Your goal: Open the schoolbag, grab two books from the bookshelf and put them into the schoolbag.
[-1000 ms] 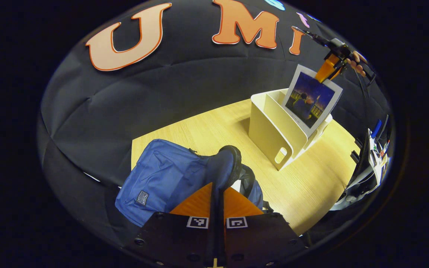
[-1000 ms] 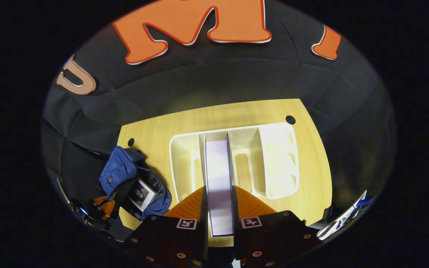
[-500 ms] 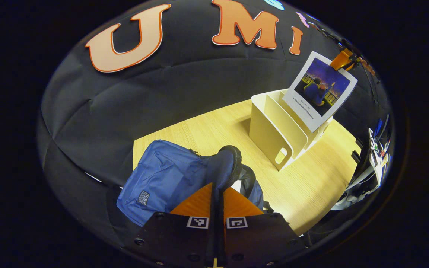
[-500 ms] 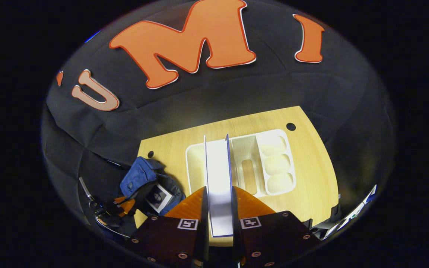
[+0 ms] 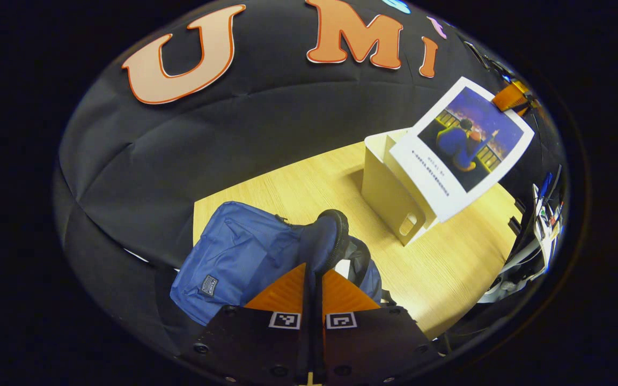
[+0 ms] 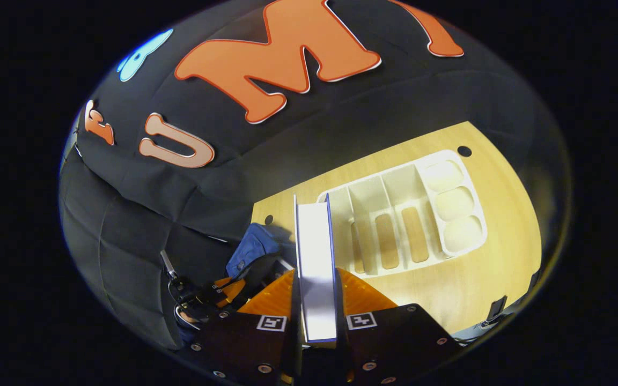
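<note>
Fabric of the blue nylon schoolbag (image 5: 244, 254) sat pinched in my left gripper (image 5: 313, 279), jaws closed right down on the dark padded rim of the bag's mouth, holding it up and open on the pale wooden table (image 5: 448, 268). My right gripper (image 6: 315, 300) was clamped on the white-edged paperback book (image 6: 314, 252), its page block upright between the fingers, carried in the air above the table. Beyond it stood the cream plastic bookshelf (image 6: 411, 214), its slots bare. In the left gripper view the book's night-sky cover (image 5: 467, 139) hung tilted in front of the shelf.

To do this well, I judged I should keep the mouth lifted wide, swing the book over edge-first, line its spine with the opening, and only loosen once it was well inside.

Compared with a second ago, the book had come fully clear of its slot and travelled toward the bag; the bag itself had hardly moved.
</note>
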`<state>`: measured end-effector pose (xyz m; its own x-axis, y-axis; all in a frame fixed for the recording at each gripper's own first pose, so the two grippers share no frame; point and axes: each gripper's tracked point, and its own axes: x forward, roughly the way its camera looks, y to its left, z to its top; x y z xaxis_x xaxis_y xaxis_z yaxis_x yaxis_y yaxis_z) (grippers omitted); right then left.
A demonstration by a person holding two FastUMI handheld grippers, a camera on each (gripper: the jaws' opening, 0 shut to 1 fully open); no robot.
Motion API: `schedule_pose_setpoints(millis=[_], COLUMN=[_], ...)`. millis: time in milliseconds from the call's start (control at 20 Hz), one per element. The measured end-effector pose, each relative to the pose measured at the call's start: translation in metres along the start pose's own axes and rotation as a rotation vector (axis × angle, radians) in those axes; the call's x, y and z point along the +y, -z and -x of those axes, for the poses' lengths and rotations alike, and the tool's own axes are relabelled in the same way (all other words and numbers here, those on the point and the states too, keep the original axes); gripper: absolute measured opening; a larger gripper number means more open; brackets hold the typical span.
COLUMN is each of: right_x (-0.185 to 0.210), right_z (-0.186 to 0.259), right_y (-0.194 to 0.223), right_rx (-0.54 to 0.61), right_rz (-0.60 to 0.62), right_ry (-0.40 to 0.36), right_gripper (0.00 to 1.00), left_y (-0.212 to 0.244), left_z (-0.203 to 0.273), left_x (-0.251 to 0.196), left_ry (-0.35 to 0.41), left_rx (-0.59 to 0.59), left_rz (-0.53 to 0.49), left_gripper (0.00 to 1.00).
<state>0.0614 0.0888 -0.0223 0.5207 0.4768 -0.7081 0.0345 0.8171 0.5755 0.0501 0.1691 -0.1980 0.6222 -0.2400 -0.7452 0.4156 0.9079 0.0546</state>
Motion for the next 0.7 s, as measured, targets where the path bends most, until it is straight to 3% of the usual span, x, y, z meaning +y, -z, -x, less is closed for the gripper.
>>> schedule_pose_setpoints(millis=[100,300,700], right_x=[0.004,0.026,0.057], right_z=[-0.010,-0.030,-0.082], right_y=[0.009,0.034,0.069], right_rx=[0.004,0.023,0.034], right_rz=[-0.007,-0.052,-0.063], right_ry=[-0.026,-0.133,-0.189], right_gripper=[0.26,0.26,0.25], left_y=[-0.003,-0.008,-0.024], left_z=[0.002,0.006,0.020], left_x=[0.003,0.007,0.025], left_ry=[-0.010,-0.024,-0.060], left_rx=[-0.008,-0.017,-0.045], left_rz=[-0.003,0.008,0.030], left_gripper=[0.00,0.04,0.04])
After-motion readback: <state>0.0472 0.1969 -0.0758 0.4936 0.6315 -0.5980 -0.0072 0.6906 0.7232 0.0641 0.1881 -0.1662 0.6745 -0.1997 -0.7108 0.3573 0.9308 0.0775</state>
